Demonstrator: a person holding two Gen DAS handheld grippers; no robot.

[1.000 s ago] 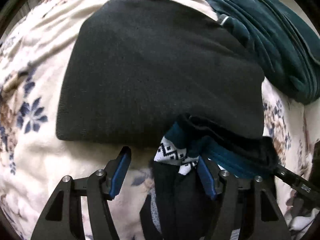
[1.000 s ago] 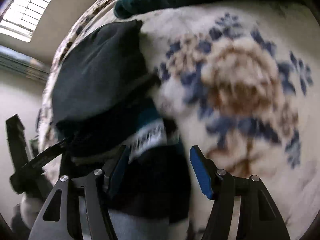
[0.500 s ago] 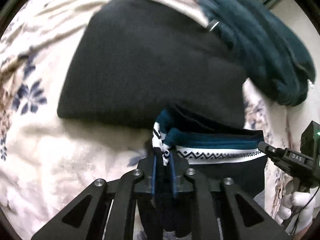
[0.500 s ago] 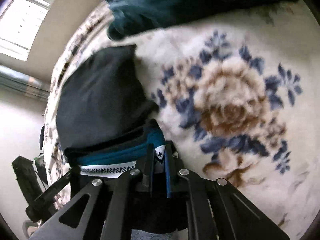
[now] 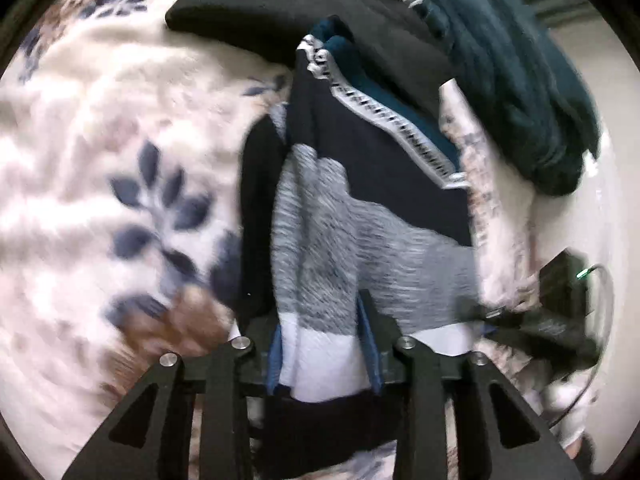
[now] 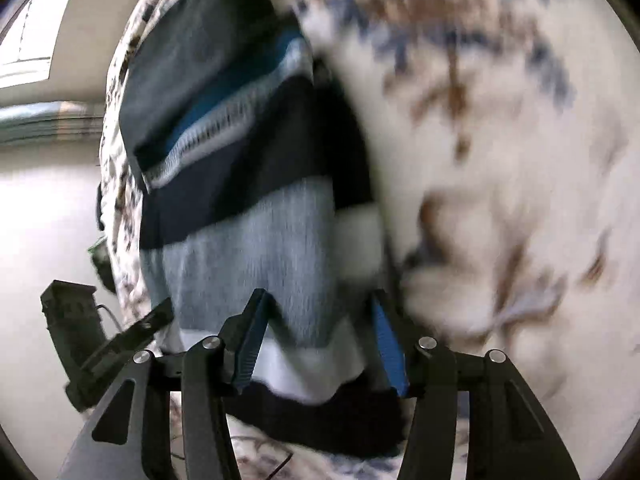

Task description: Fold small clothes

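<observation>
Since half a second ago both hand-held grippers are pulling back along the sock (image 5: 360, 216), so its grey and white bands are now showing where only the navy cuff with the patterned stripe was in view. Left hand-held gripper (image 5: 322, 356) jaws are opening, white band lying between the blue pads, grip loosening. Right hand-held gripper (image 6: 320, 344) jaws are opening wider, sock between them, pads looking clear of it. Sock is lying stretched on a cream floral blanket (image 5: 100, 160), its cuff by a black beanie (image 5: 280, 4) and a teal garment (image 5: 520, 80). Pale wall and a window (image 6: 28, 40) beyond. Heavy blur; no readable writing.
</observation>
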